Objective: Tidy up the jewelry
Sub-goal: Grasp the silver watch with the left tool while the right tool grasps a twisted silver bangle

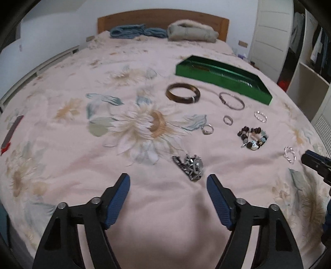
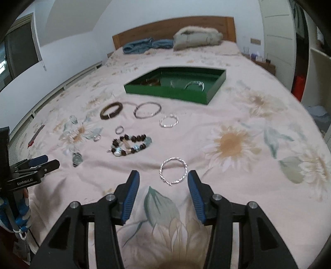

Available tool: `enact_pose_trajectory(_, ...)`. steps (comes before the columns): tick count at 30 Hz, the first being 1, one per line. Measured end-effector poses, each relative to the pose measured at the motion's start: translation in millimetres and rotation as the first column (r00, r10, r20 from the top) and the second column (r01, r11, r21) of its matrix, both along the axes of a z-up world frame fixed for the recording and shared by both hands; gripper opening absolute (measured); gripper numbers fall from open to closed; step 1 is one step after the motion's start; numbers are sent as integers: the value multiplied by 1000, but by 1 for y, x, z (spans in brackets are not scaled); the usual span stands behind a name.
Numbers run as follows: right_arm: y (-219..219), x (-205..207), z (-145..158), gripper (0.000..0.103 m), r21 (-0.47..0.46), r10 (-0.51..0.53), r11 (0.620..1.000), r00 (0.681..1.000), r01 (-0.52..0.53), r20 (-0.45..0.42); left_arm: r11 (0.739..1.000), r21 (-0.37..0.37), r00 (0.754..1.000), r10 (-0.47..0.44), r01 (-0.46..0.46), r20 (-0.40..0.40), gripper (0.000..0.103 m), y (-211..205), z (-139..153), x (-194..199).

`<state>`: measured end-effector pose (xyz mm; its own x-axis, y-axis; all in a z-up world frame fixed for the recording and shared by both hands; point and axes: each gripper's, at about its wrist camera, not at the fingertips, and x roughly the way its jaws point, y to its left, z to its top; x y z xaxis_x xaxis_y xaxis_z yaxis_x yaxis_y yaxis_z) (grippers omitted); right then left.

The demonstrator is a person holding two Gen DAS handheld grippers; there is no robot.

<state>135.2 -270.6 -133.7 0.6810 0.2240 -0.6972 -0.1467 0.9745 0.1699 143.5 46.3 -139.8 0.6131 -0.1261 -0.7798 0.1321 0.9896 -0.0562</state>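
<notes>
Jewelry lies on a floral pink bedspread. My left gripper (image 1: 168, 182) is open and empty, just short of a metal watch (image 1: 191, 167). My right gripper (image 2: 163, 178) is open, its tips either side of a twisted silver bangle (image 2: 173, 170) that lies flat on the bed. Further off lie a beaded bracelet (image 2: 129, 145), a second twisted silver bangle (image 2: 169, 121), a thin silver bangle (image 2: 147, 109), a brown bangle (image 2: 111, 110) and small rings (image 2: 119, 130). An open green tray (image 2: 192, 96) holds a few pieces.
Folded blue cloth (image 2: 144, 45) and a grey pillow (image 2: 196, 37) lie by the wooden headboard (image 1: 163, 18). A red-tipped dark strip (image 1: 11, 132) lies at the bed's left. White shelves (image 1: 310, 78) stand to the right. The left gripper shows in the right wrist view (image 2: 35, 165).
</notes>
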Motion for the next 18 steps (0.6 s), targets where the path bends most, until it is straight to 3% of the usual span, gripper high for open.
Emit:
enact_pose_trajectory(4, 2, 20, -16, 47, -2, 4, 1000, 1000, -4, -22, 1000, 11, 999, -29, 29, -34, 62, -13, -15, 17)
enact_pose_trajectory(9, 5, 35, -26, 47, -22, 17, 1000, 999, -18, -44, 998, 51, 999, -33, 35, -43, 61, -25, -27, 31)
enact_pose_trajectory(11, 5, 40, -33, 47, -31, 18, 999, 998, -20, -61, 997, 65, 998, -46, 48, -38, 54, -30, -28, 33)
enact_pose_trajectory(13, 6, 42, -39, 47, -45, 20, 999, 997, -23, -72, 995, 71, 997, -63, 65, -35, 37, -34, -29, 33)
enact_pose_trajectory(15, 9, 44, -43, 47, -60, 23, 998, 997, -28, -75, 994, 74, 997, -73, 76, -33, 28, -37, -30, 35)
enact_pose_trajectory(18, 6, 42, -42, 43, -47, 15, 999, 998, -18, -67, 994, 74, 997, -75, 77, -28, 25, -37, -27, 35)
